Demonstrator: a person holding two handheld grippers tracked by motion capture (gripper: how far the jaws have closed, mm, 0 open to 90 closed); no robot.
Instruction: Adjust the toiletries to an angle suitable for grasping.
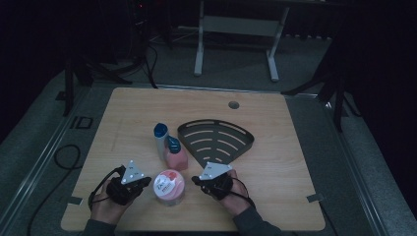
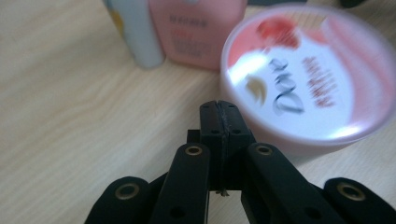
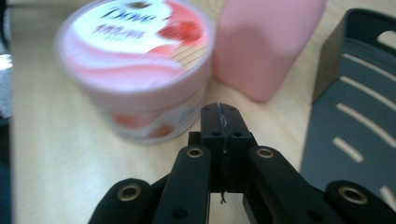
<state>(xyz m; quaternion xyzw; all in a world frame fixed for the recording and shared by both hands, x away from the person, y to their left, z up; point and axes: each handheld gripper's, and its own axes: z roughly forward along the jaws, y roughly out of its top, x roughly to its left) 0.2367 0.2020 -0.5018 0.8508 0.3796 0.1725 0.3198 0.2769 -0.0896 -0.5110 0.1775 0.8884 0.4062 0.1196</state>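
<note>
Sitting near the table's front edge, the pink-lidded Dove jar lay between your hands, with a pink bottle and a blue-capped bottle just behind it and a dark slotted rack beyond to the right. You held the left gripper and the right gripper on either side of it, both with jaws pressed together and empty. Pushed in like that, the jaws risked nudging the wide jar into the pink bottle rather than gripping it.
</note>
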